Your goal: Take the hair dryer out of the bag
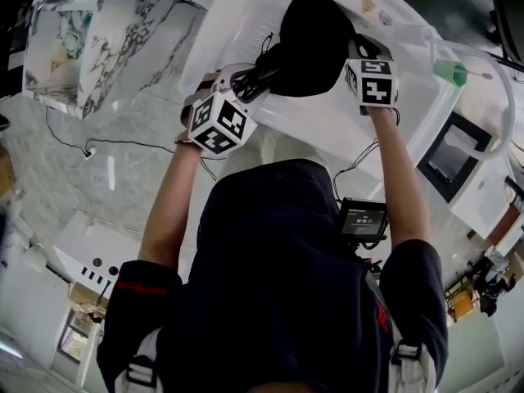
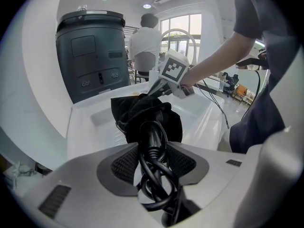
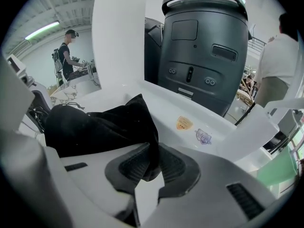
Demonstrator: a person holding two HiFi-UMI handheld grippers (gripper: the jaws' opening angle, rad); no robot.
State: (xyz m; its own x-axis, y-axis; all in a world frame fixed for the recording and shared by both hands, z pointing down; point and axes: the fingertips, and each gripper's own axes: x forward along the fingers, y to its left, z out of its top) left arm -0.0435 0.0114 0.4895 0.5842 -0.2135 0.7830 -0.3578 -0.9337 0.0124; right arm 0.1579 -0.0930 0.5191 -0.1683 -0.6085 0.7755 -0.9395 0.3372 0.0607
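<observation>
A black cloth bag (image 1: 315, 43) lies on a white moulded surface (image 1: 327, 129). A bundled black power cord (image 2: 154, 175) comes out of the bag's mouth (image 2: 147, 118). My left gripper (image 2: 153, 163) is shut on that cord bundle, just to the left of the bag (image 1: 246, 84). At the bag's opposite end, my right gripper (image 3: 151, 163) pinches a fold of the bag's fabric (image 3: 95, 127); in the head view it sits at the bag's right edge (image 1: 354, 51). The hair dryer's body is hidden inside the bag.
A tall dark grey bin-like unit (image 3: 204, 51) stands behind the white surface. Two stickers (image 3: 184, 123) sit on the surface near it. A person in a white shirt (image 2: 145, 42) stands beyond, and a marble-patterned cabinet (image 1: 106, 39) is at the left.
</observation>
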